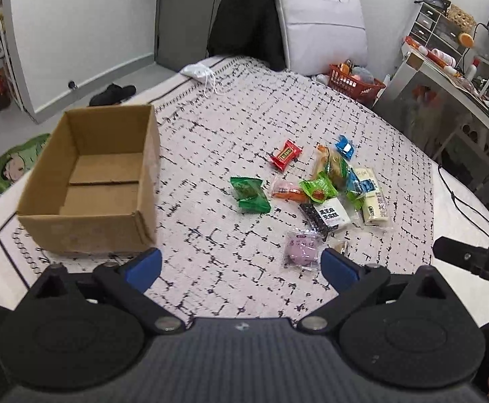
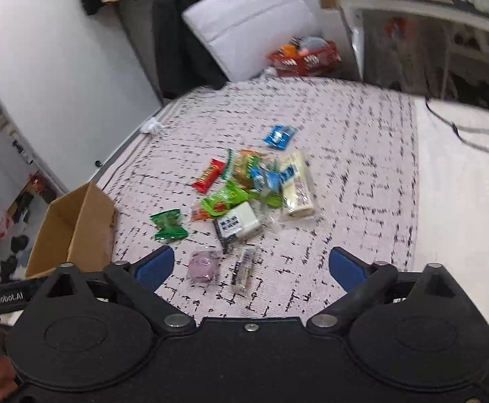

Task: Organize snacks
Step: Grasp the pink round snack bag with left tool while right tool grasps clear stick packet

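sitting empty at the left, the cardboard box [image 1: 86, 181] has received nothing yet; the snacks [image 1: 315, 188] lie heaped to its right — all left to sort; left gripper [image 1: 241, 268] and right gripper [image 2: 251, 267] gape wide, holding nothing.

The right wrist view is smeared by motion, so the print on the snack wrappers [image 2: 244, 194] cannot be read there. In it the cardboard box [image 2: 73, 231] shows only one corner, the rest hidden behind the gripper body. In the left wrist view a small clear packet [image 1: 340, 247] is half hidden by a blue fingertip [image 1: 337, 267], and the desk [image 1: 446, 77] runs off the right edge.
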Demonstrator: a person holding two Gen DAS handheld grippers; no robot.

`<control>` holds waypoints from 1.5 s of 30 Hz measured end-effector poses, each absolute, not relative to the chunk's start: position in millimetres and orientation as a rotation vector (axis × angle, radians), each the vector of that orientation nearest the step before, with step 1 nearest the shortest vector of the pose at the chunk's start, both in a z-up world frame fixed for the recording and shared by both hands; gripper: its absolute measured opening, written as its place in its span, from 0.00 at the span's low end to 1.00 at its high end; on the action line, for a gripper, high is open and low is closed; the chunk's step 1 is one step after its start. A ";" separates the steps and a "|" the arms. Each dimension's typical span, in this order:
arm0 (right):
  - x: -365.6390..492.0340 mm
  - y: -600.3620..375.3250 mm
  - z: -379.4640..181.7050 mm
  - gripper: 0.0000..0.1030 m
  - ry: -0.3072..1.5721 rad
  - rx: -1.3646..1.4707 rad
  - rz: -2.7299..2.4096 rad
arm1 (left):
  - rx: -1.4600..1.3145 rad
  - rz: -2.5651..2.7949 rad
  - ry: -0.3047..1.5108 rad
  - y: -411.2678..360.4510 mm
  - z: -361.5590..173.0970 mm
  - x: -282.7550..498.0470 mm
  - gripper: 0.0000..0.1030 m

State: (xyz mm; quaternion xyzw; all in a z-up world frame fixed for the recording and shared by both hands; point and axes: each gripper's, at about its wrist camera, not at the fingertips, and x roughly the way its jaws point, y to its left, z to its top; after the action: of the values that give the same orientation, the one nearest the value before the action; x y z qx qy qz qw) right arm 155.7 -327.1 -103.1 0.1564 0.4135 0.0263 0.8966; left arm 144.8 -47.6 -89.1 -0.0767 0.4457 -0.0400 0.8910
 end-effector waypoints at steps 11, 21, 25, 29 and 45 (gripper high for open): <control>185.6 -328.0 -144.5 0.67 0.969 0.523 0.087 | -0.185 -0.107 0.993 -57.5 -119.9 188.1 0.89; 213.9 -332.9 -178.6 0.50 1.072 0.681 0.091 | -0.266 -0.145 1.067 -65.6 -152.0 216.8 0.79; 219.9 -330.8 -185.6 0.44 1.084 0.696 0.082 | -0.305 -0.173 1.098 -72.7 -164.5 226.9 0.70; 227.3 -329.8 -195.7 0.40 1.113 0.704 0.060 | -0.321 -0.185 1.131 -82.9 -177.4 236.3 0.64; 250.9 -314.6 -228.4 0.31 1.177 0.658 0.017 | -0.337 -0.191 1.181 -105.8 -219.7 254.9 0.55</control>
State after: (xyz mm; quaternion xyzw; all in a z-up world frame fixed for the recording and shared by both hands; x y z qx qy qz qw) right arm 250.9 -314.6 -228.4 0.3046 0.5447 0.0079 0.7813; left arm 254.9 -105.8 -219.7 -0.1577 0.5532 -0.0897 0.8130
